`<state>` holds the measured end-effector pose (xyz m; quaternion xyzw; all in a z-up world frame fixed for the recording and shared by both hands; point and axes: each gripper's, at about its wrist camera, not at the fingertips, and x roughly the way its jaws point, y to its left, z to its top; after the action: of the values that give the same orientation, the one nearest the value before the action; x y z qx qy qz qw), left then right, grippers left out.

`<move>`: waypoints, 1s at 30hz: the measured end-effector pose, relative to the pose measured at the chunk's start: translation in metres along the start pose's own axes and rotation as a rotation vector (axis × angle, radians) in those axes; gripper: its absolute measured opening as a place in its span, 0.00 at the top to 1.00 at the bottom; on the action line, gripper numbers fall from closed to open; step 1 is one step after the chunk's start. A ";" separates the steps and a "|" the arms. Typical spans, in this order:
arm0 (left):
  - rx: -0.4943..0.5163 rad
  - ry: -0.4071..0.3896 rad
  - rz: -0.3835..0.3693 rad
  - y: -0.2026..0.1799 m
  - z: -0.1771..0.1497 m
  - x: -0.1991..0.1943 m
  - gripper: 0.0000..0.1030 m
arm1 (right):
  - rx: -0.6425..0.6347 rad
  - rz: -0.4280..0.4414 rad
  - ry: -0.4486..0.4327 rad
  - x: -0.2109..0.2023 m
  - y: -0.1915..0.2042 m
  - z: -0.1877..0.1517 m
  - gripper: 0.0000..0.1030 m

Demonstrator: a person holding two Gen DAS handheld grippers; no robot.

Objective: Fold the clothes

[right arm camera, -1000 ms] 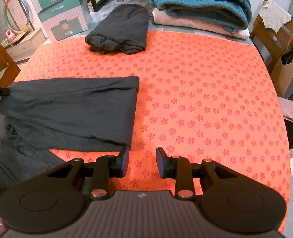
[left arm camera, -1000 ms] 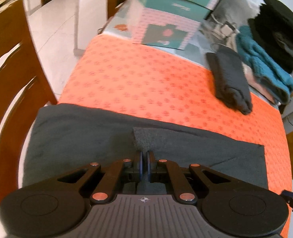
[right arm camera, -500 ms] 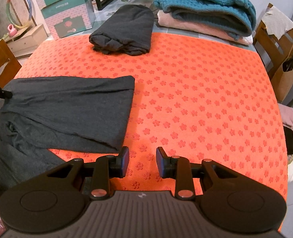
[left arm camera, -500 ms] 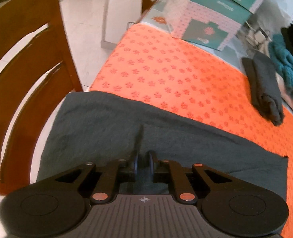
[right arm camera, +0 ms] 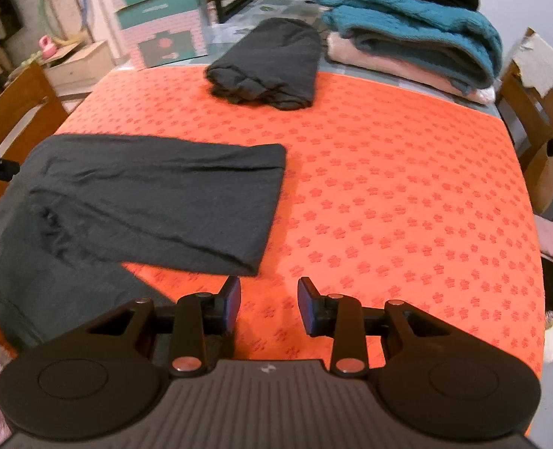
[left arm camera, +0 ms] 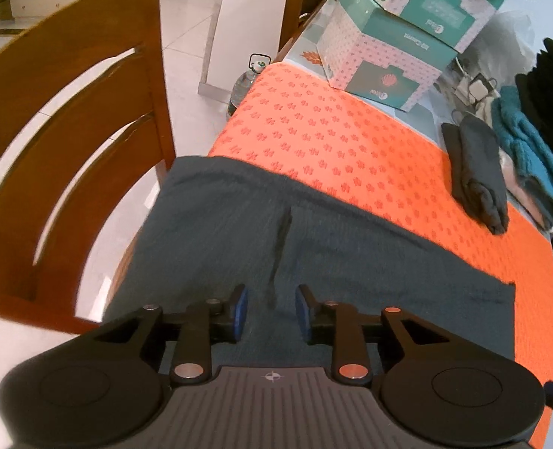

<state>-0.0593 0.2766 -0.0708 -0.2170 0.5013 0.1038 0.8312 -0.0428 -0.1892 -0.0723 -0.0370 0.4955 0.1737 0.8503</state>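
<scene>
Clearly soft and limp, the dark grey garment (right arm camera: pixel 156 194) wants pinching at its folded corner; the left gripper (left arm camera: pixel 269 312) and right gripper (right arm camera: pixel 268 301) both gape apart, holding nothing.

The left hand-held gripper (left arm camera: pixel 268 312), clamped on the dark garment (left arm camera: pixel 314 262) a second ago, has spread its jaws and let go; the cloth now lies flat at the desk's near-left edge.
</scene>
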 end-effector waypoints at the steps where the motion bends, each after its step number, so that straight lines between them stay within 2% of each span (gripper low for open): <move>1: 0.004 0.001 0.003 0.003 -0.004 -0.006 0.68 | -0.014 0.007 0.001 -0.002 0.003 -0.002 0.63; 6: 0.027 0.006 0.017 0.020 -0.025 -0.031 0.65 | -0.096 0.049 0.020 -0.012 0.018 -0.017 0.62; 12: 0.128 0.048 0.033 0.040 -0.051 -0.051 0.56 | -0.217 0.099 0.055 -0.020 0.040 -0.041 0.62; 15: 0.209 0.088 0.030 0.047 -0.065 -0.056 0.53 | -0.303 0.109 0.082 -0.021 0.055 -0.057 0.62; 18: 0.301 0.133 0.016 0.050 -0.079 -0.056 0.44 | -0.367 0.117 0.105 -0.021 0.070 -0.071 0.62; 24: 0.552 0.187 0.045 0.046 -0.104 -0.046 0.43 | -0.365 0.128 0.130 -0.016 0.089 -0.094 0.63; 30: 0.753 0.225 0.058 0.049 -0.119 -0.037 0.43 | -0.473 0.084 0.126 -0.019 0.111 -0.112 0.62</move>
<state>-0.1903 0.2662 -0.0986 0.1073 0.5981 -0.0881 0.7893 -0.1808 -0.1159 -0.1007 -0.2251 0.4942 0.3174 0.7774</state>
